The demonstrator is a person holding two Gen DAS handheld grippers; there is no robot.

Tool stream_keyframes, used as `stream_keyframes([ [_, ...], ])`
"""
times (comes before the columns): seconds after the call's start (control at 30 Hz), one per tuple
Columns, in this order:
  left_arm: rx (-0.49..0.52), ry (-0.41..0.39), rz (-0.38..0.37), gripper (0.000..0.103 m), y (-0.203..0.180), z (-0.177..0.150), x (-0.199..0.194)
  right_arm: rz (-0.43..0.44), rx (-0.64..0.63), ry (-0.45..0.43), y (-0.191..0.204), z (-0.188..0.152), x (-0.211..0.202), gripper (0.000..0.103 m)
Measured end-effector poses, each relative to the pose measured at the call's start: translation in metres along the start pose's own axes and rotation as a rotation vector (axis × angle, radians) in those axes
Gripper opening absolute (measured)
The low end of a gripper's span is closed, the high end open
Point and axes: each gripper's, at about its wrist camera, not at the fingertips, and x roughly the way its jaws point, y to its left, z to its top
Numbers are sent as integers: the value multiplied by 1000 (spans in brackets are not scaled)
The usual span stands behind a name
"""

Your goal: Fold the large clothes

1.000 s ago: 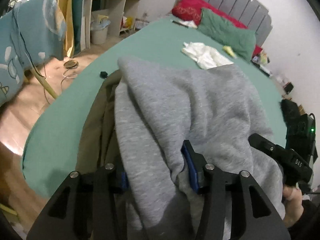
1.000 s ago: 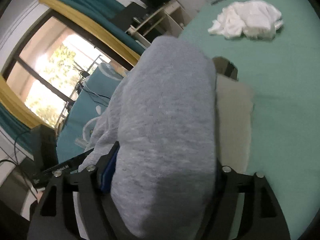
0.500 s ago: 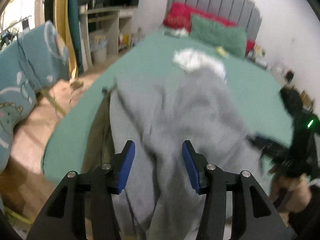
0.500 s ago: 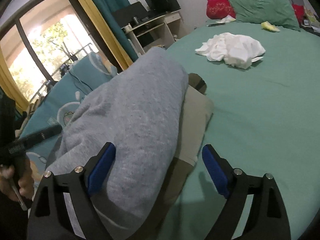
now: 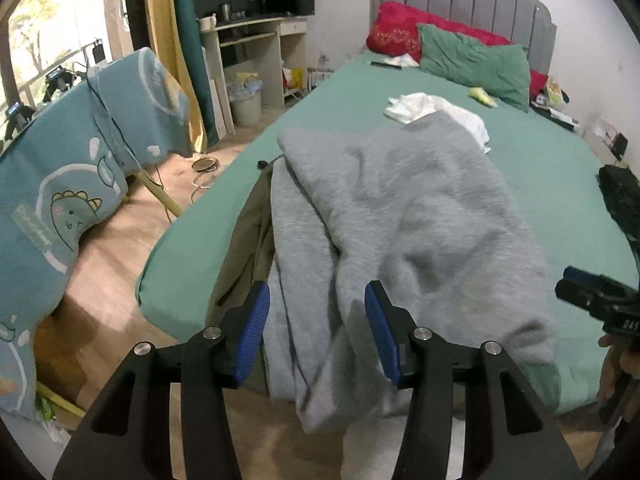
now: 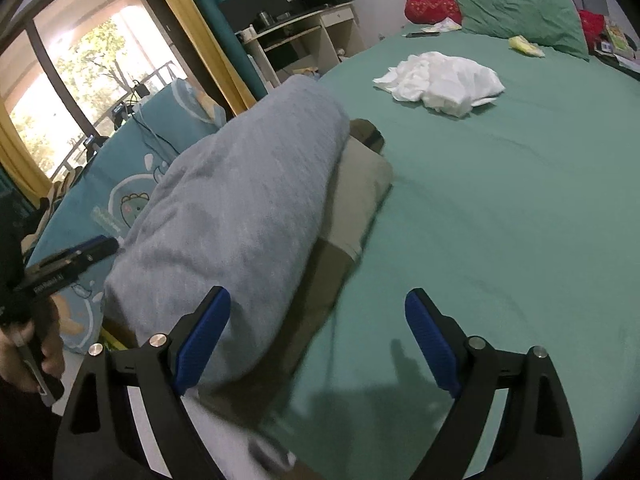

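Note:
A large grey sweatshirt (image 5: 404, 216) lies folded over on the near corner of the green bed (image 5: 560, 168), part of it hanging over the edge. It rests on an olive-khaki garment (image 5: 244, 248). My left gripper (image 5: 316, 320) is open and empty just above the sweatshirt's near edge. In the right wrist view the grey sweatshirt (image 6: 240, 208) lies on the khaki garment (image 6: 356, 196). My right gripper (image 6: 318, 336) is wide open and empty, beside the sweatshirt and over the bed sheet (image 6: 500, 208).
A crumpled white garment (image 6: 440, 80) lies further up the bed. Green and red pillows (image 5: 472, 60) sit at the headboard. A blue dinosaur-print cover (image 5: 72, 168) stands left of the bed, above a wooden floor (image 5: 120, 260). A desk (image 5: 256, 40) stands at the back.
Both grippers let go of the grey sweatshirt and opened. They drew back from it, and the sweatshirt now lies on the bed.

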Motion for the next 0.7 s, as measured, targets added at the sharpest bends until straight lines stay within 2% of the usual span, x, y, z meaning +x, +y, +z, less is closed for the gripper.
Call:
stream_keyframes([
  [0.27, -25, -23, -50, 53, -28, -23, -29, -28, 35, -10, -23, -26, -42, 89],
  [0.7, 17, -30, -175, 53, -105, -44, -59, -103, 140, -61, -72, -61, -111, 89],
])
